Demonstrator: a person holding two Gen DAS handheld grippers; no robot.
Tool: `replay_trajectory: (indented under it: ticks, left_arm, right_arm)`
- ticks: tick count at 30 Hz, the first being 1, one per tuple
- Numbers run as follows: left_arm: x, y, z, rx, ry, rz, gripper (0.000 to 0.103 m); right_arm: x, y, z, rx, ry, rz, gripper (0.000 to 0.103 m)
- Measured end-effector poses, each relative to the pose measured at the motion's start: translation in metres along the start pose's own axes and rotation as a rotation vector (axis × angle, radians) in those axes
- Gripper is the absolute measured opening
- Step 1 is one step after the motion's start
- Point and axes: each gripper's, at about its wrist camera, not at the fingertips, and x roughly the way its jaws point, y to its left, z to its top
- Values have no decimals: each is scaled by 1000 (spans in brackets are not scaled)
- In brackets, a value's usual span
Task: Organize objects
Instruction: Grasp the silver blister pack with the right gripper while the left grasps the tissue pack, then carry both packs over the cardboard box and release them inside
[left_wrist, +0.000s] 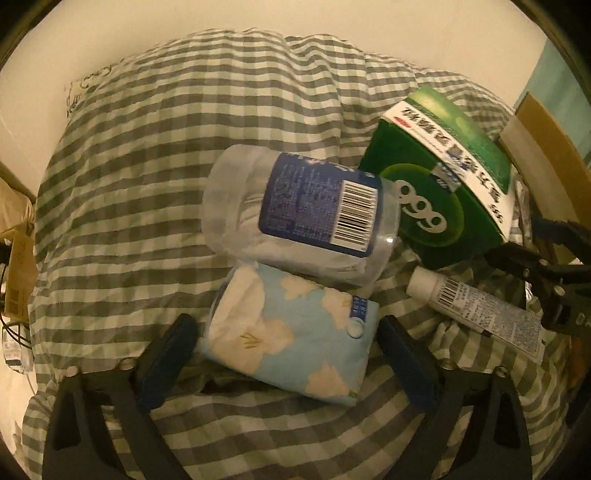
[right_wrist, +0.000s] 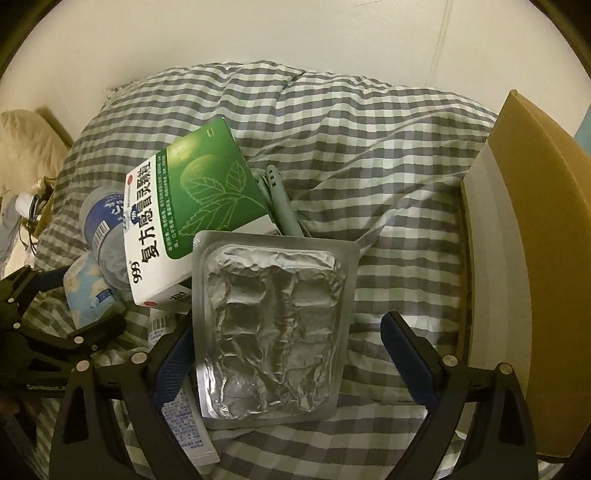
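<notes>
On a grey checked quilt (left_wrist: 147, 155) lie a light blue flowered tissue pack (left_wrist: 291, 336), a clear plastic bottle with a blue label (left_wrist: 299, 210), a green 999 medicine box (left_wrist: 439, 173) and a white tube (left_wrist: 476, 306). My left gripper (left_wrist: 288, 354) is open, its jaws either side of the tissue pack. In the right wrist view a silver blister pack (right_wrist: 273, 328) lies between the open jaws of my right gripper (right_wrist: 291, 362), with the green box (right_wrist: 184, 214), the bottle (right_wrist: 103, 229) and a grey pen-like object (right_wrist: 280, 203) behind it.
A cardboard box (right_wrist: 524, 258) stands at the right edge of the quilt; it also shows in the left wrist view (left_wrist: 543, 147). A white wall (right_wrist: 295, 37) runs behind. Bags and cables (left_wrist: 14, 266) sit at the left.
</notes>
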Motion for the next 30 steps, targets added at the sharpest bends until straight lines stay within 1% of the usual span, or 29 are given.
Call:
replay_trajectory:
  ticks: [1, 2, 3, 4, 5, 9, 16, 18, 21, 24, 27, 30]
  left_arm:
    - [-1, -2, -1, 9, -4, -1, 87]
    - [-2, -6, -2, 17, -5, 2, 83]
    - [-3, -9, -4, 27, -6, 11, 83]
    - [-4, -11, -5, 31, -10, 18, 83]
    - [-6, -13, -6, 34, -14, 24, 83]
    - [-17, -20, -8, 34, -37, 28, 83]
    - [-39, -19, -7, 1, -60, 11, 82]
    - [-45, -12, 0, -5, -66, 4, 82]
    - [-59, -17, -4, -7, -76, -3, 82]
    - [-79, -26, -7, 3, -98, 11, 82]
    - [-103, -33, -7, 4, -136, 22, 82]
    - [-137, -37, -1, -7, -195, 34, 82]
  right_arm:
    - [-1, 0, 0, 0, -1, 1, 86]
    - [-1, 0, 0, 0, -1, 4, 81]
    - [-2, 0, -1, 1, -1, 7, 74]
    - [-3, 0, -1, 4, -1, 9, 70]
    - [-4, 1, -1, 6, -2, 5, 69]
    - [-11, 3, -4, 4, -14, -7, 69]
    - [-29, 7, -1, -11, -31, -14, 69]
    - [-41, 11, -4, -26, -42, -21, 69]
    - [-58, 16, -4, -45, -57, -28, 69]
    - [-82, 21, -4, -63, -79, -28, 69]
    - [-109, 29, 1, -100, -110, -40, 69]
    - [-144, 32, 2, -143, -144, -54, 69]
